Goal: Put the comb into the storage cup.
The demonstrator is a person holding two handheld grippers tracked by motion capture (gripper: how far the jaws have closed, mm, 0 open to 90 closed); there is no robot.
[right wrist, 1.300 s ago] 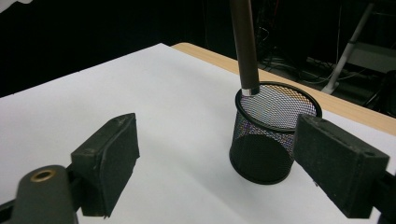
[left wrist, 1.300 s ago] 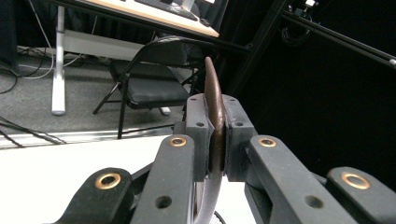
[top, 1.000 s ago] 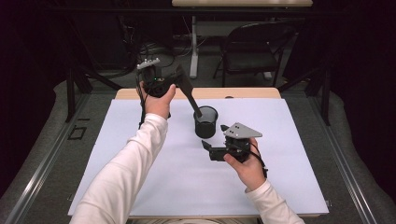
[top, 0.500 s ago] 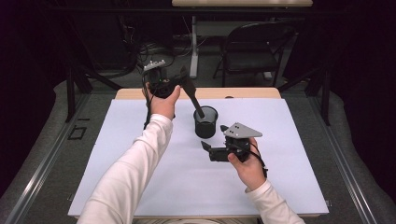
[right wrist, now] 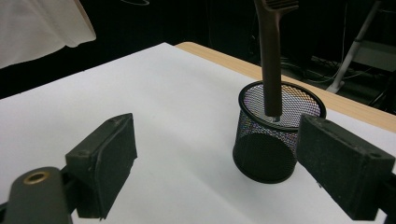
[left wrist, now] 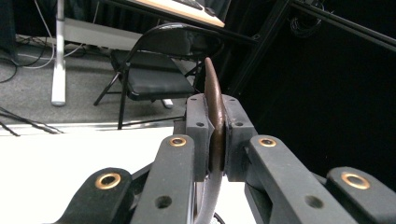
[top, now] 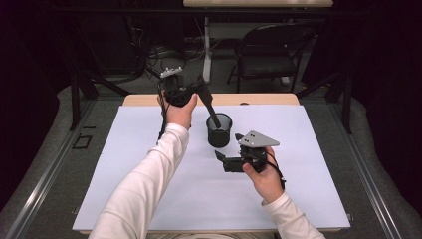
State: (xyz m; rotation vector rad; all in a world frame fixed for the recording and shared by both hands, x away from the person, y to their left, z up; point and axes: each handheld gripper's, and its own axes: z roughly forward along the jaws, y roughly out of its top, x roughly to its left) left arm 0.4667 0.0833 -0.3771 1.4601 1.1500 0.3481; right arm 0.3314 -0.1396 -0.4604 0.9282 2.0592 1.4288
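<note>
The left gripper (top: 198,89) is clenched on a dark brown utensil (top: 209,105); in the left gripper view its two pads (left wrist: 198,126) press the thin curved edge of the utensil (left wrist: 214,100) from both sides. In the high view the utensil slopes down from this gripper to a black mesh cup (top: 219,130), and its lower end sits inside the rim of the cup. The right gripper view shows the same: the handle (right wrist: 271,56) goes down into the open top of the cup (right wrist: 273,140), and its tip is just below the rim, close to the far wall. I cannot tell if the tip touches the bottom.

The cup stands upright on a white sheet (top: 124,174) which covers the table, a little beyond the middle of it. The left hand (top: 178,110) is held up behind and to the left of the cup, and its white sleeve (top: 144,189) crosses the sheet.

The right gripper (top: 219,158) is released: its two black pads (right wrist: 105,163) stand wide apart with nothing between them. It lies low over the sheet, just on the near right side of the cup, and points toward the cup. The right hand (top: 263,172) holds it from behind.

Beyond the cup, a wooden strip of the table (top: 259,99) shows at the far edge of the sheet, and a black folding chair (top: 268,55) stands on the floor behind it.
</note>
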